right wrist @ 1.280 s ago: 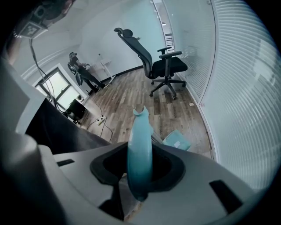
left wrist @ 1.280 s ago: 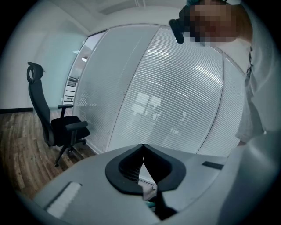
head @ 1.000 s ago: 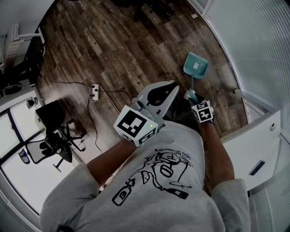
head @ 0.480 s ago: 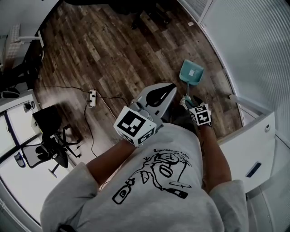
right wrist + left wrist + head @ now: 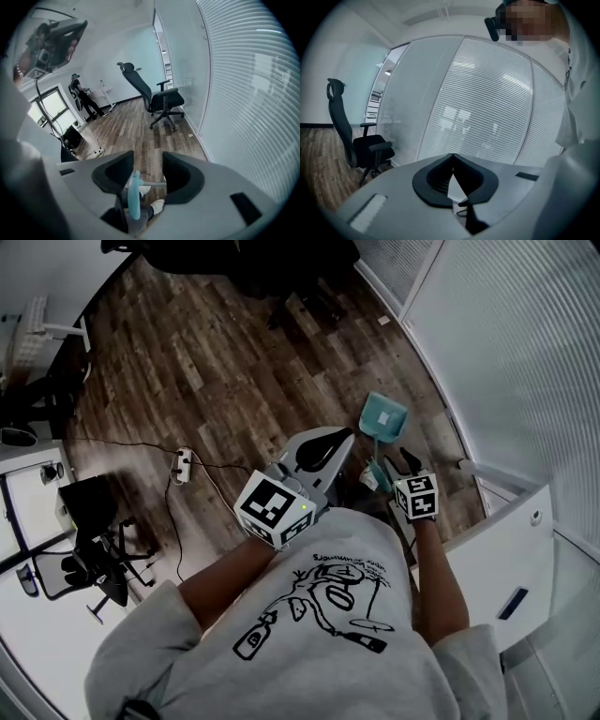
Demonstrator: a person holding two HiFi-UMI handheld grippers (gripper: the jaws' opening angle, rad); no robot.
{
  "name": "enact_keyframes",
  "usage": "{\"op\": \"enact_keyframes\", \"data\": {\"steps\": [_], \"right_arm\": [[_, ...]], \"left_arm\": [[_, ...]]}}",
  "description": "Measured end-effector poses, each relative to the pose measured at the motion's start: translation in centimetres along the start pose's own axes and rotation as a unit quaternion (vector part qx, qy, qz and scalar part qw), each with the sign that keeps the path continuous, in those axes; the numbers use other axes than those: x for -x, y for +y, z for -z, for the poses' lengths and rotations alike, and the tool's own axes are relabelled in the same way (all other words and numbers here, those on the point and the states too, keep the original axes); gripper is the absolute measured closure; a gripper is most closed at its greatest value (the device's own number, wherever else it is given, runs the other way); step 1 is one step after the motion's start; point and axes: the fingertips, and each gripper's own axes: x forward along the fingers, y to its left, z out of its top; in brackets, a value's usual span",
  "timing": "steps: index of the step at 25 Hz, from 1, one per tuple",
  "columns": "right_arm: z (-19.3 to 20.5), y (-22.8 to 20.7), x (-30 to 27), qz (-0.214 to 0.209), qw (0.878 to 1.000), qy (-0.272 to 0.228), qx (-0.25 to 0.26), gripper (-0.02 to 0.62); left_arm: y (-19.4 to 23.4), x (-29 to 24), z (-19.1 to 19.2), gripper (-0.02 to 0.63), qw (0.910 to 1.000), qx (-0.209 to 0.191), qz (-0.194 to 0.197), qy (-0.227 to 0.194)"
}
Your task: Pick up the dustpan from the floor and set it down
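Observation:
A teal dustpan [image 5: 384, 416] rests on the wood floor beside the glass wall, and its handle rises toward me. My right gripper [image 5: 389, 467] is over the handle's upper end. In the right gripper view its jaws [image 5: 147, 159] stand wide apart. They have just been opening, and the teal handle [image 5: 134, 194] stands between them near the left jaw, with the pads off it. My left gripper [image 5: 349, 434] hovers left of the dustpan. Its tips meet in the left gripper view [image 5: 452, 157], with nothing between them.
The glass wall with blinds [image 5: 506, 352] runs along the right. A white cabinet [image 5: 511, 549] is at my right side. A power strip [image 5: 180, 465] with a cable lies on the floor at left. A black office chair [image 5: 157, 101] stands by the glass.
My right gripper has lifted up along the handle. The dustpan's pan stays on the floor by the glass wall. The left gripper has risen slightly.

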Motion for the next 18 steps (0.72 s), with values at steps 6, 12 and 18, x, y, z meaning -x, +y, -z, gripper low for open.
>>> {"op": "enact_keyframes", "data": {"steps": [6, 12, 18], "right_arm": [[-5.4, -0.7, 4.2, 0.021, 0.999, -0.05, -0.003, 0.43], [-11.2, -1.1, 8.2, 0.036, 0.994, -0.105, -0.003, 0.476], [-17.1, 0.1, 13.5, 0.048, 0.985, -0.167, 0.01, 0.514]], "left_arm": [[-0.2, 0.1, -1.5, 0.604, 0.9999, -0.009, -0.002, -0.013], [0.0, -0.6, -3.0, 0.604, 0.9996, -0.017, -0.002, -0.024], [-0.4, -0.7, -4.5, 0.604, 0.9989, -0.026, 0.003, -0.04]]}}
